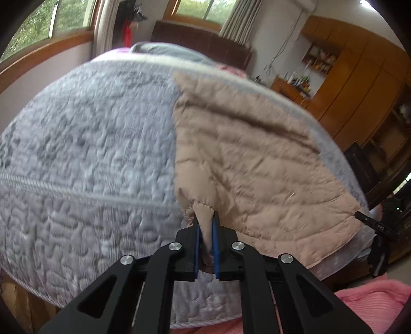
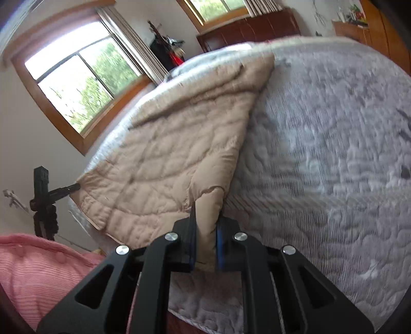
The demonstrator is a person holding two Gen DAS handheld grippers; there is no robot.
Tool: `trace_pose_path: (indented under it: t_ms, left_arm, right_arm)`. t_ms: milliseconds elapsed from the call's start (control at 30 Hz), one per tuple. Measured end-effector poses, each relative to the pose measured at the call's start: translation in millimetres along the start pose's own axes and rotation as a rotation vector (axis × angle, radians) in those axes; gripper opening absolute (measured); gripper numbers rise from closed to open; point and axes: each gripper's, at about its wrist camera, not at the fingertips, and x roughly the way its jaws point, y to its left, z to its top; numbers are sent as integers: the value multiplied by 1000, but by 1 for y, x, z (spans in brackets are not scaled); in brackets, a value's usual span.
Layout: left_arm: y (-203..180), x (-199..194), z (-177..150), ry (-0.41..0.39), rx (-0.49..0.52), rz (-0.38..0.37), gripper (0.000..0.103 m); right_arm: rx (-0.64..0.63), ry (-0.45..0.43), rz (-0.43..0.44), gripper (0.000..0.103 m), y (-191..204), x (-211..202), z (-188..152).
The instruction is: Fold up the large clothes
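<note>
In the left wrist view, a grey quilted bedspread [image 1: 90,154] fills the left and centre of the picture, with wood-framed windows [image 1: 38,23] above it at the far left. To its right lies the beige quilted garment [image 1: 244,154], spread flat over the bed and reaching toward the far right edge of the mattress. The left gripper [image 1: 206,231] is at the bottom centre, its blue-padded jaws nearly closed and pinching a near corner of the garment, which is drawn up into a small peak between them. Farther right, the right gripper [image 1: 370,221] clamps the garment's other near corner at the bed's edge, and beyond it stands a wooden wardrobe [image 1: 359,77]. A pink knitted sleeve [image 1: 372,300] shows at the lower right. In the right wrist view, the pink sleeve [image 2: 33,269] is at the lower left, the left gripper [image 2: 73,188] is seen small and dark at the garment's left corner, and a window [image 2: 77,90] sits above. The garment [image 2: 167,154] spans the middle, folded over on itself along its right edge as far as the blur lets one judge. The right gripper [image 2: 205,223] is almost closed on a thick fold of the cloth, with the bedspread [image 2: 334,154] to the right.
</note>
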Motion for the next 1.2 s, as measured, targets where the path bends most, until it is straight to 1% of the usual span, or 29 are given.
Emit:
trace_pose_path:
  t_ms: [67, 100, 200, 300, 467, 600, 700, 767, 933, 1033, 1200]
  left_arm:
    - [-8, -10, 18, -50, 31, -8, 8]
    - [-11, -13, 27, -66, 42, -6, 8]
    - [-15, -15, 59, -107, 63, -18, 8]
    - [-16, -11, 91, -145, 86, -10, 8]
    - [-11, 10, 151, -188, 82, -20, 8]
    - [-7, 37, 198, -194, 65, -15, 8]
    - [-6, 62, 232, -181, 60, -6, 8]
    - [-1, 83, 255, -163, 38, 0, 8]
    - [15, 147, 303, -104, -12, 32, 8]
    - [23, 189, 326, -58, -25, 54, 8]
    - [41, 256, 344, 41, -75, 78, 8]
  right_arm:
    - [-34, -40, 5, 10, 9, -9, 13]
    - [-44, -51, 3, 10, 11, -10, 19]
    - [-71, -91, 11, 10, 19, -16, 50]
    - [-67, -102, 14, 10, 16, -17, 83]
    - [-46, -98, 18, 10, 9, -7, 145]
    - [-17, -79, 20, 10, -1, 12, 196]
    - [15, -53, 9, 10, -11, 32, 230]
    - [42, -35, 1, 10, -19, 45, 250]
    - [121, 15, -35, 10, -46, 88, 296]
    - [162, 50, -47, 10, -65, 116, 317]
    - [228, 121, -89, 10, -98, 168, 339]
